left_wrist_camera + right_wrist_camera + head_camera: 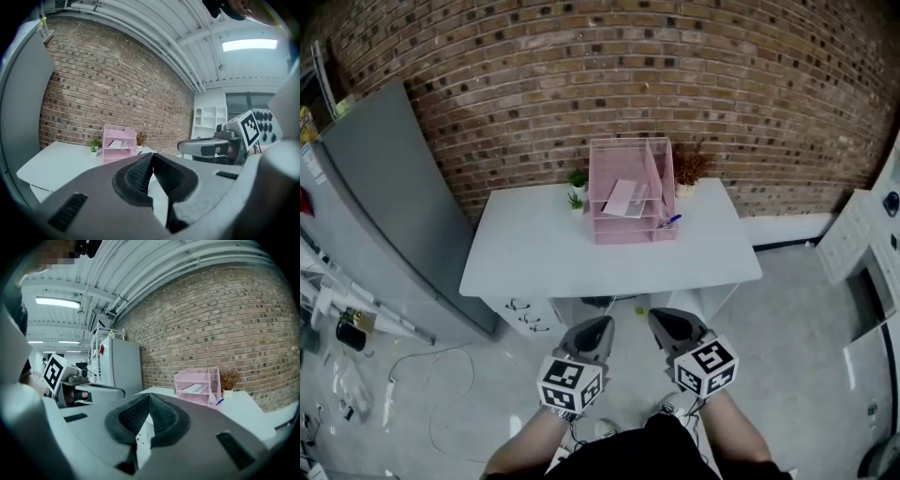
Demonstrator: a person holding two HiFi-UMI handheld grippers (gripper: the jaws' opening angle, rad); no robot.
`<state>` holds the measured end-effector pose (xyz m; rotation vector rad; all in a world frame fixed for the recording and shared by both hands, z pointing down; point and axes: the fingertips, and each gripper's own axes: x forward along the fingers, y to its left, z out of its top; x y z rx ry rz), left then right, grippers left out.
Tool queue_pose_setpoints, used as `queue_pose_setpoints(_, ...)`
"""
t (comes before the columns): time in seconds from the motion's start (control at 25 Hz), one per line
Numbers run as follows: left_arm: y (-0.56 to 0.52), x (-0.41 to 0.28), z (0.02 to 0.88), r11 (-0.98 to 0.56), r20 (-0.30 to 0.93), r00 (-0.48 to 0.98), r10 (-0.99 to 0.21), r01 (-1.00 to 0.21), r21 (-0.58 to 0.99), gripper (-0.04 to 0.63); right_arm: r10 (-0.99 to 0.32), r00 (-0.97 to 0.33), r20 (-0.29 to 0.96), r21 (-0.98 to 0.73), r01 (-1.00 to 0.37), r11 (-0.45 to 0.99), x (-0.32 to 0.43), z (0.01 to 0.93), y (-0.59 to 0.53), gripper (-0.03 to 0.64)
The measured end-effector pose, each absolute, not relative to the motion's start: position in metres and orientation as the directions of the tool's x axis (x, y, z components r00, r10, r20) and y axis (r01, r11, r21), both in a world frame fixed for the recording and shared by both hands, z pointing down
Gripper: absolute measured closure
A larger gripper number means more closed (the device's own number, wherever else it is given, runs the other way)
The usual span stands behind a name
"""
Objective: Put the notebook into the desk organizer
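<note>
The left gripper point(151, 158) and the right gripper point(149, 398) are both closed on nothing, their ribbed pads meeting at the tips, as each gripper's own view shows; the head view alone places them low in front of the person, well short of the white desk point(534, 253). The notebook point(625, 198) lies on the upper tray of the pink desk organizer point(605, 230), which stands at the desk's back edge by the brick wall point(581, 84); a blue pen point(671, 221) lies just beside its right front corner. Only the head view shows the drawers point(525, 314) under the desk; only the left gripper view shows a ceiling light point(248, 44) and white shelves point(208, 119).
</note>
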<state>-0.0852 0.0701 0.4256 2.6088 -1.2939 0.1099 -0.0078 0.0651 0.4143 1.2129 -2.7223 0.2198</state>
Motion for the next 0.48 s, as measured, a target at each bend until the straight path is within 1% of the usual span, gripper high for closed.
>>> queue_pose_setpoints(0.2, 0.079, -0.086, 0.418, -0.592, 0.145, 0.615, -0.775, -0.787, 0.174, 0.589, -0.735, -0.65, 0.196, -0.058, -0.755, 0.653, -0.007, 0.408, 0.076, 0.614)
queue_pose_setpoints(0.48, 0.087, -0.09, 0.421, -0.586, 0.152, 0.611, -0.777, -0.79, 0.182, 0.589, -0.731, -0.653, 0.198, -0.068, -0.753, 0.654, -0.013, 0.412, 0.084, 0.614)
